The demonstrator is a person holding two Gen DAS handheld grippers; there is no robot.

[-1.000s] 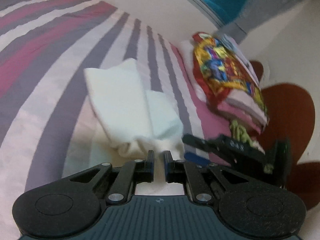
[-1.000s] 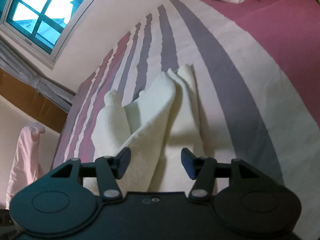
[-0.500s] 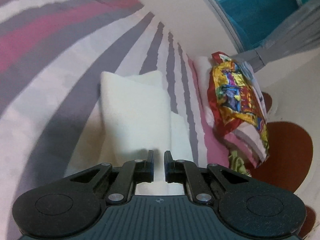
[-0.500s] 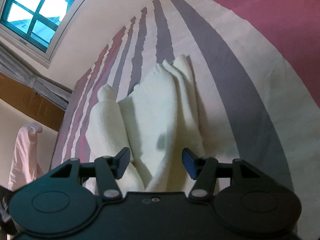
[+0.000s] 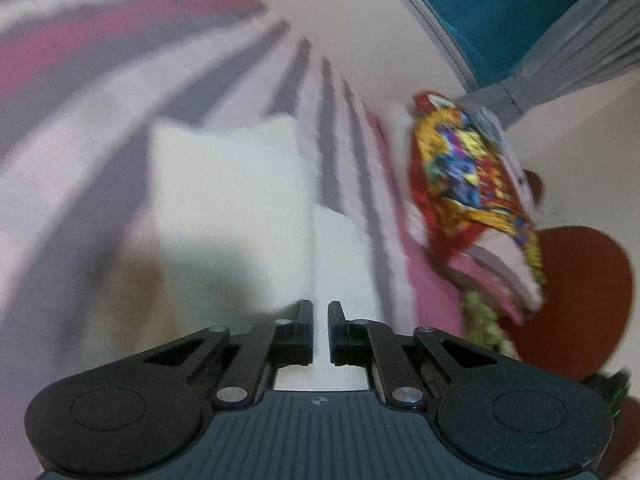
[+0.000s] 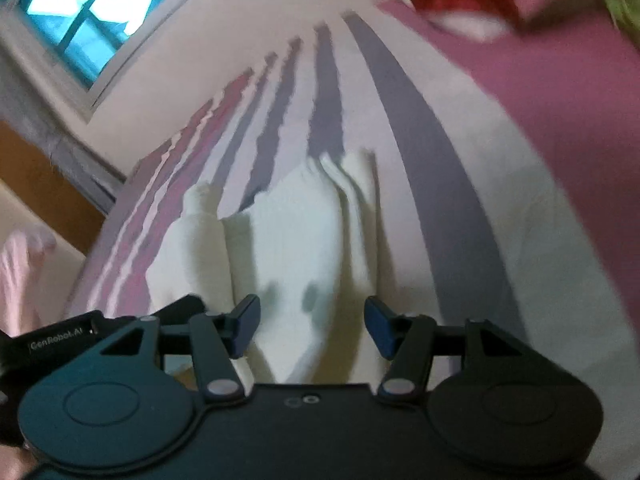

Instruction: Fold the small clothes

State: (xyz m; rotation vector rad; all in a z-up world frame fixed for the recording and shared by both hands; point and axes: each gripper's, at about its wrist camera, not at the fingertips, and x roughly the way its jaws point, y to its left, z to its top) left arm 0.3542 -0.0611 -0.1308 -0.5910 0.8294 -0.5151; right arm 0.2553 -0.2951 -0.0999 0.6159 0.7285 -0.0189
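A small white cloth (image 5: 228, 200) lies partly folded on the striped bedsheet (image 5: 80, 92). My left gripper (image 5: 320, 330) is nearly shut with a narrow gap, at the cloth's near edge; whether it pinches fabric I cannot tell. In the right wrist view the same white cloth (image 6: 292, 240) lies in long folds. My right gripper (image 6: 312, 326) is open and empty just above the cloth's near end. The left gripper's body (image 6: 56, 340) shows at the left edge there.
A stack of folded clothes with a red and yellow patterned piece (image 5: 472, 184) sits on the bed's pink part, right of the cloth. A window (image 6: 84, 12) and wall lie beyond the bed. A pink garment (image 6: 20, 268) hangs at the far left.
My left gripper has swung over the cloth toward the wall, jaws unchanged. The cloth's raised flap has come down flatter. My right gripper stayed open and moved slightly.
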